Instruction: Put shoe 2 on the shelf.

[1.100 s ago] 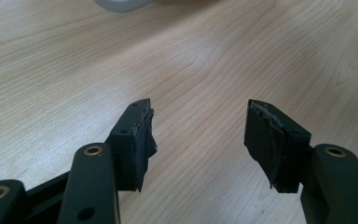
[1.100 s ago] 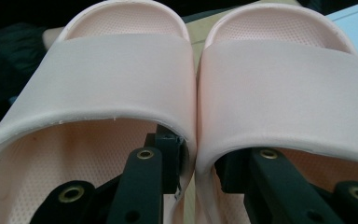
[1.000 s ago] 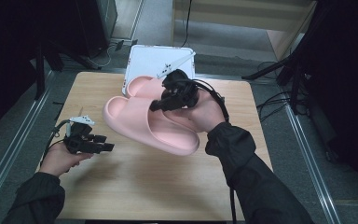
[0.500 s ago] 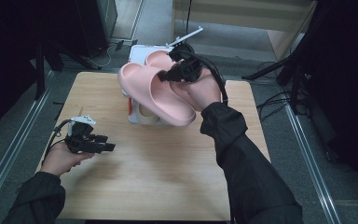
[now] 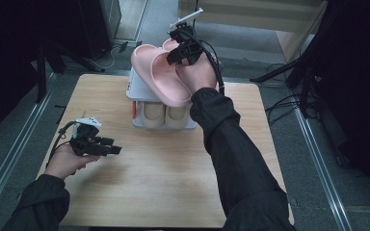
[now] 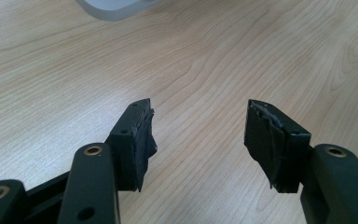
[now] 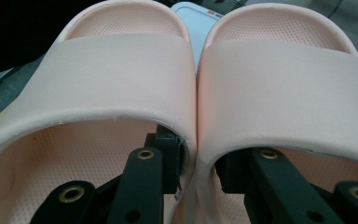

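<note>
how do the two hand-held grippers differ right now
The right hand-held gripper is raised over the white rack, jaws clamped on the pink slippers. The left hand-held gripper sits low over the wooden table, jaws apart and holding nothing. Both are black.

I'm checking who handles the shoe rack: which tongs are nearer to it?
The right. The right tongs hold the pink slippers just above the white rack; the left tongs rest open over the table, off to the rack's side.
</note>
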The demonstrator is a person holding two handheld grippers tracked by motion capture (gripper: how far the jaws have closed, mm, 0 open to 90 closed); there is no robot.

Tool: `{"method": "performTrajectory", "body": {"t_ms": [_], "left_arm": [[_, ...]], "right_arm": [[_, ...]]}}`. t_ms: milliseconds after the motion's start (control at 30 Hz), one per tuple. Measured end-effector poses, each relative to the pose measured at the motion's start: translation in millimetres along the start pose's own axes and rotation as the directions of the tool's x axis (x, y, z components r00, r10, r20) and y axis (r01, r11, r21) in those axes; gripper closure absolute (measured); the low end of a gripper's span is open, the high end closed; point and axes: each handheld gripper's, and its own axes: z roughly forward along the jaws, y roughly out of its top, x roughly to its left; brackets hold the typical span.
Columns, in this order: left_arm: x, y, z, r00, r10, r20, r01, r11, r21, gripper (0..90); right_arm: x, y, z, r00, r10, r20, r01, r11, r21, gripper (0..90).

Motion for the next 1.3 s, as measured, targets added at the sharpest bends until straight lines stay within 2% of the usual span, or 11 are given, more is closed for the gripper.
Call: {"method": "performTrajectory", "body": {"t_ms": [133,267,367,500,667,733,800,1067,1167,1300], "left_arm": [[-0.3,4.0,3.0,1.0,-0.002,0.008,0.002,1.0,0.002,41.3],[-1.1,7.6,6.9,0.9998,0.005,0.02,-0.005,1.0,0.007,41.2],[-1.8,10.7,9.1,0.9996,0.006,0.028,-0.006,1.0,0.006,41.2],[-3.6,14.0,12.9,0.9991,0.02,0.037,-0.021,0.9997,0.014,41.3],[-4.6,18.0,16.9,0.9985,0.027,0.047,-0.028,0.9994,0.022,41.2],[-4.0,18.7,17.7,0.9986,0.03,0.044,-0.031,0.9992,0.025,41.3],[-2.5,19.6,18.6,0.9982,0.03,0.051,-0.032,0.9992,0.025,41.4],[-1.6,19.9,19.1,0.998,0.023,0.058,-0.024,0.9995,0.018,41.5],[-1.3,20.0,18.6,0.998,0.025,0.059,-0.026,0.9995,0.019,41.5],[-1.7,19.8,19.0,0.9981,0.025,0.055,-0.027,0.9994,0.021,41.4]], "right_arm": [[-2.1,8.4,3.5,0.9981,0.04,0.047,-0.04,0.9992,-0.005,74.3],[-5.3,14.5,7.8,0.991,0.07,0.114,-0.067,0.9974,-0.027,74.4],[-8.4,16.8,14.8,0.9775,0.132,0.164,-0.129,0.9912,-0.032,74.4],[-9.2,17.6,26.0,0.9498,0.214,0.228,-0.21,0.9767,-0.043,74.4],[-4.1,20.0,40.6,0.9325,0.24,0.27,-0.236,0.9705,-0.049,74.3],[-1.5,20.7,47.4,0.9246,0.264,0.275,-0.257,0.9644,-0.061,74.3],[0.1,21.7,52.9,0.9225,0.275,0.271,-0.27,0.9611,-0.057,74.3],[15.9,27.7,76.8,0.909,0.262,0.324,-0.255,0.9647,-0.065,74.1],[21.1,28.0,83.9,0.9085,0.259,0.328,-0.253,0.9655,-0.061,74.0],[22.7,28.0,90.5,0.8977,0.292,0.33,-0.283,0.9561,-0.077,73.2]]}}
